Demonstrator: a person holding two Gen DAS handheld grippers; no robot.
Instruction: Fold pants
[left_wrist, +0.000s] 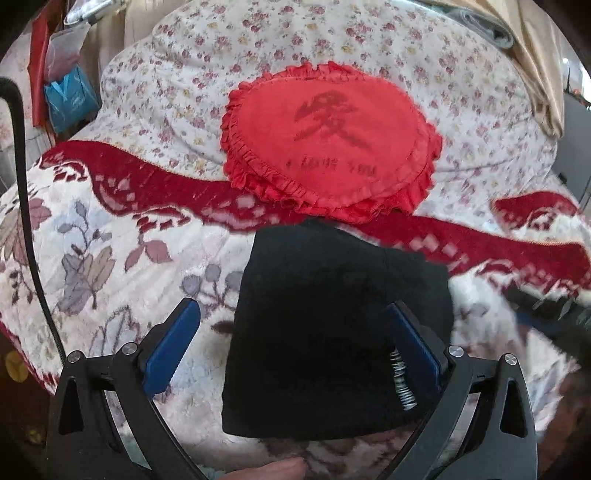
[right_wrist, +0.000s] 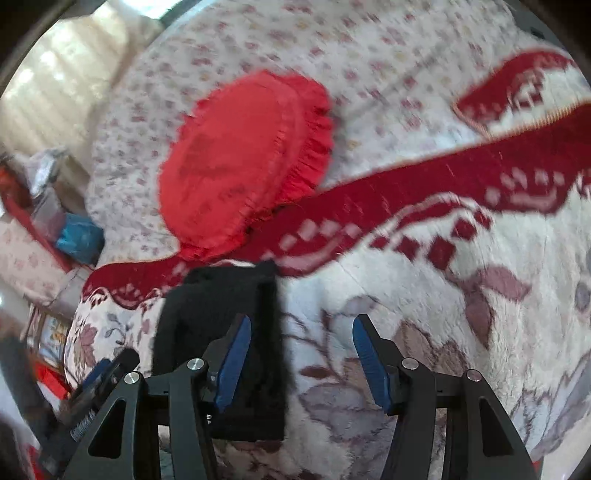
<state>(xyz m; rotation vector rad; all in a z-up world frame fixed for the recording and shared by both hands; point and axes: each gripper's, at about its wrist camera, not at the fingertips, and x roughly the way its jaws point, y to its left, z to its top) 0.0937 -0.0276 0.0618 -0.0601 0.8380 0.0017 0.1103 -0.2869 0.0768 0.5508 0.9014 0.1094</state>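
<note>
Nearest, low in the left wrist view: left tool spread wide, blue pads flanking the black pants, nothing clamped, right pad over the cloth but not pinching. A fingertip at the bottom edge. In the right wrist view, right tool also wide open and empty, its left pad above the right edge of the pants, its right pad above bare blanket.

Middle of both frames: pants already gathered into a compact dark rectangle on the floral fleece blanket of the bed, far edge touching the blanket's dark red border.

Beyond: red frilled heart pillow just behind the pants, on a flowered quilt; clutter and a blue bag at upper left.

Risks, as judgement: soft plush underneath likely to let the stack slump or unfold if a pad drags an edge; a closing pad could snag fleece along with fabric; pushing forward could shove the bundle under the pillow's ruffle.
</note>
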